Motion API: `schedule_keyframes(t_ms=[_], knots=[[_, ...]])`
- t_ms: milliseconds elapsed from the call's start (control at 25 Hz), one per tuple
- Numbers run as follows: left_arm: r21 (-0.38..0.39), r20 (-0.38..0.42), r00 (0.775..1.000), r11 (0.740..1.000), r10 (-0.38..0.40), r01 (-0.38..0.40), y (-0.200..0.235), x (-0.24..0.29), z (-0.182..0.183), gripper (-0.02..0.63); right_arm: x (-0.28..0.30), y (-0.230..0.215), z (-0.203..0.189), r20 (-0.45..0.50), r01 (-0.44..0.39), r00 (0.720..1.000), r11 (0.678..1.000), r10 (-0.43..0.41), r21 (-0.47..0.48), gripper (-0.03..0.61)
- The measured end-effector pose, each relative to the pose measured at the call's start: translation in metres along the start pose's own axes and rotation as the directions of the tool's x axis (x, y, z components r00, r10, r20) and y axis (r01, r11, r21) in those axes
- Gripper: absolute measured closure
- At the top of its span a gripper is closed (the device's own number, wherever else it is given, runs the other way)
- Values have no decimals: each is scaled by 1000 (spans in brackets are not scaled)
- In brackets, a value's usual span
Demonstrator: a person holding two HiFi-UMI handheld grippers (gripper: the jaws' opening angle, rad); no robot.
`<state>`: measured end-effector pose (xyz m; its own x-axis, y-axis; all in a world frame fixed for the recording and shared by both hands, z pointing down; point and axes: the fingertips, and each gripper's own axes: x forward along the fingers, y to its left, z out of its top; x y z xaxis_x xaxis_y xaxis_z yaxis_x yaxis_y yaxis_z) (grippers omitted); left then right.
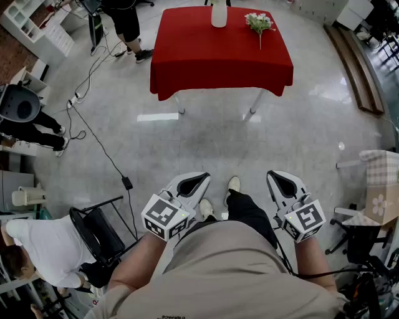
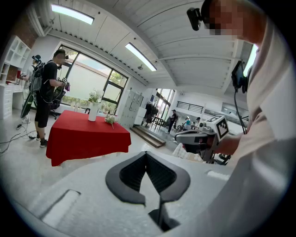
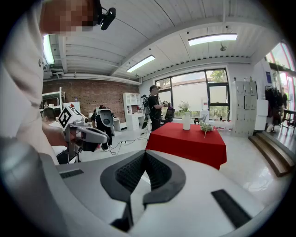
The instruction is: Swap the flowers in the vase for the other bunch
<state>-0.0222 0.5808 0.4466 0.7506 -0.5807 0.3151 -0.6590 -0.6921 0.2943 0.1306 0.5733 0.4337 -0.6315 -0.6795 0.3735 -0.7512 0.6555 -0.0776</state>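
A table with a red cloth (image 1: 221,53) stands several steps ahead across the floor. On it is a white vase (image 1: 218,14), its top cut off in the head view; the gripper views show the vase (image 2: 93,111) (image 3: 187,121) with white flowers (image 2: 95,96) (image 3: 185,109) in it. A loose bunch (image 1: 259,23) (image 2: 110,120) (image 3: 206,127) lies on the cloth to the vase's right. My left gripper (image 1: 201,178) (image 2: 146,153) and right gripper (image 1: 275,176) (image 3: 144,152) are held near my waist, both shut and empty, far from the table.
A person in black (image 1: 128,25) (image 2: 46,92) stands at the table's far left corner. Cables (image 1: 93,131) trail over the floor on the left. A black chair (image 1: 100,233) and a crouching person in white (image 1: 37,246) are near left; a wooden step (image 1: 358,68) runs at right.
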Motion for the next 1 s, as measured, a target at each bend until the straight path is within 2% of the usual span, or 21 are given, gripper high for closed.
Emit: schedule_keyframes(t_ms=[160,360,560,720,760,840,880,1000], knots=[[16,4,1000,1000,15,-15,9,28,13,606,16,-30,8,20,-14,1000,1000,15,-5,566],[-1,-36,999,1000,29,-29,19,73,28,606,34,-75,19,37,-49,998,999,49,3,566],[24,-6,998,998,61,-61,31,126,71,606,56,-131,38,59,-107,993,994,107,7,565],[55,-11,996,995,90,-89,38,174,97,606,71,-178,50,86,-132,988,991,132,-5,561],[61,-9,995,993,100,-99,41,182,103,606,76,-188,53,92,-143,985,990,143,-7,554],[62,1,993,991,121,-121,45,197,113,604,84,-205,54,91,-158,983,987,157,-3,460],[59,6,992,990,129,-129,46,204,117,604,87,-215,54,88,-161,983,987,161,1,440],[62,5,991,989,137,-137,51,223,127,594,95,-239,59,97,-164,982,986,163,12,440]])
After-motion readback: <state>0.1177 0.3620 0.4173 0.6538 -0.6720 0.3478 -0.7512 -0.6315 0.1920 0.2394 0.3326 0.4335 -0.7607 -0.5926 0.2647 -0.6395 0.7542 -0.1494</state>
